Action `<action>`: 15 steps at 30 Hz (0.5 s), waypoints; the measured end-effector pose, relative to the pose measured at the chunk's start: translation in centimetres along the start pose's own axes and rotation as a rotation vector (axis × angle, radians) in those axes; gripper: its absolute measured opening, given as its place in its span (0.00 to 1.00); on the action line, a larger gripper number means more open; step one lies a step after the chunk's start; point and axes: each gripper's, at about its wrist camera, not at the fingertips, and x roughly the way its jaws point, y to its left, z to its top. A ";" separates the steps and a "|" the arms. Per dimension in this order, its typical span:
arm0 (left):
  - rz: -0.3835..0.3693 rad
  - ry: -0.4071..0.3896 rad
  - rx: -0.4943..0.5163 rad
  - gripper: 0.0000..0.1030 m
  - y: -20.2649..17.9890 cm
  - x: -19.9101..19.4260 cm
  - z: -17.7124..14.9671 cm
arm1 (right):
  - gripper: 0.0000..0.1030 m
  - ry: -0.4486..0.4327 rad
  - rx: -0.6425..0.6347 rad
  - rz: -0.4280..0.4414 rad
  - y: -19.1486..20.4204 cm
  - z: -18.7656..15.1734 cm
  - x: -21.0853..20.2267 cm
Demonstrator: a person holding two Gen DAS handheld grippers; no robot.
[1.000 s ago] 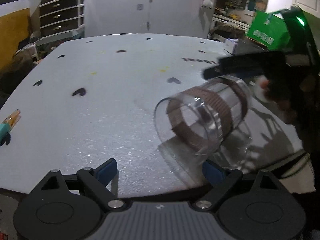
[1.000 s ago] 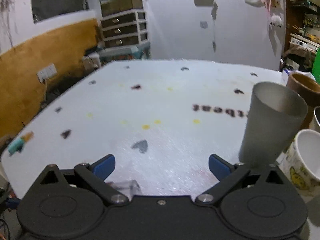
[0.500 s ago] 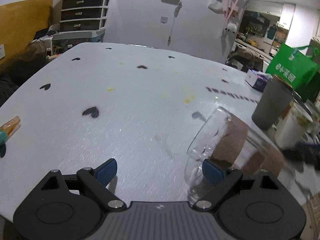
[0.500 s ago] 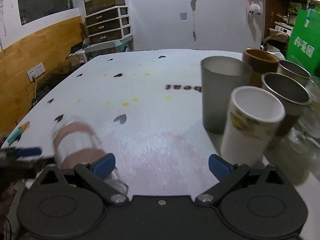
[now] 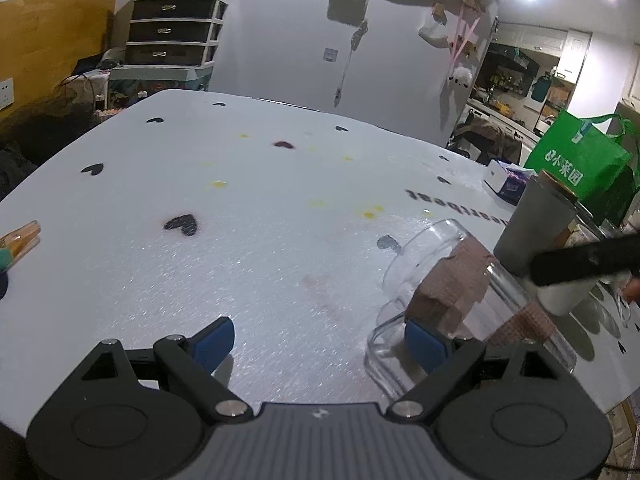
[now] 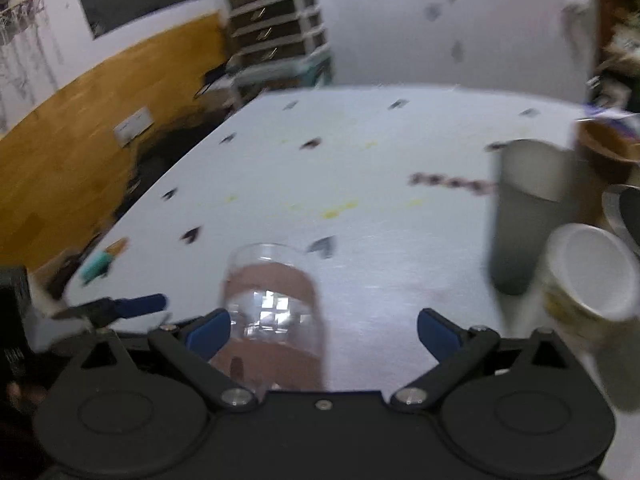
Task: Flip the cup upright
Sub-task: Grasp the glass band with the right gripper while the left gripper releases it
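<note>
The cup (image 5: 460, 300) is clear glass with a brown band around its middle. It lies on its side on the white counter (image 5: 260, 260), near the front right edge, its mouth turned toward the middle of the counter. In the right wrist view it (image 6: 272, 300) sits low and left of centre, though that view is blurred.

My left hand-held gripper (image 5: 318, 338) is spread wide with nothing between its blue pads; the right pad (image 5: 424, 340) is just beside the cup's rim, and I cannot tell whether they touch. My right hand-held gripper (image 6: 320, 326) is also spread wide. Its left pad (image 6: 208, 330) is at the cup's side, contact unclear. The cup lies partly between its fingers, toward the left one.

Beyond the cup, on its right, stands a tall grey tumbler (image 5: 536, 224), upright. A white paper cup (image 6: 588, 280) stands near it, with a metal cup (image 6: 624, 212) and a brown cup (image 6: 608, 144) behind. A green bag (image 5: 580, 160) sits off the counter's far right corner. An orange-tipped item (image 5: 18, 240) lies at the left edge. Black heart marks (image 5: 182, 224) and yellow spots dot the counter.
</note>
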 end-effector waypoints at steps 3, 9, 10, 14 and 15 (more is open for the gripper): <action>-0.007 0.000 -0.006 0.89 0.4 -0.3 -0.5 | 0.96 0.094 -0.011 0.050 0.8 2.0 2.8; -0.009 0.007 -0.009 0.89 0.9 -0.5 -0.8 | 0.92 0.221 0.019 0.042 1.7 4.1 7.3; -0.010 0.007 -0.009 0.89 1.0 -0.5 -0.9 | 0.92 0.232 0.016 0.046 1.7 4.2 7.7; -0.012 0.005 -0.016 0.89 1.3 -0.7 -0.9 | 0.77 0.259 0.000 0.034 1.9 4.0 8.6; -0.013 0.003 -0.018 0.89 1.3 -0.7 -0.9 | 0.75 0.256 -0.002 0.039 1.9 3.9 8.4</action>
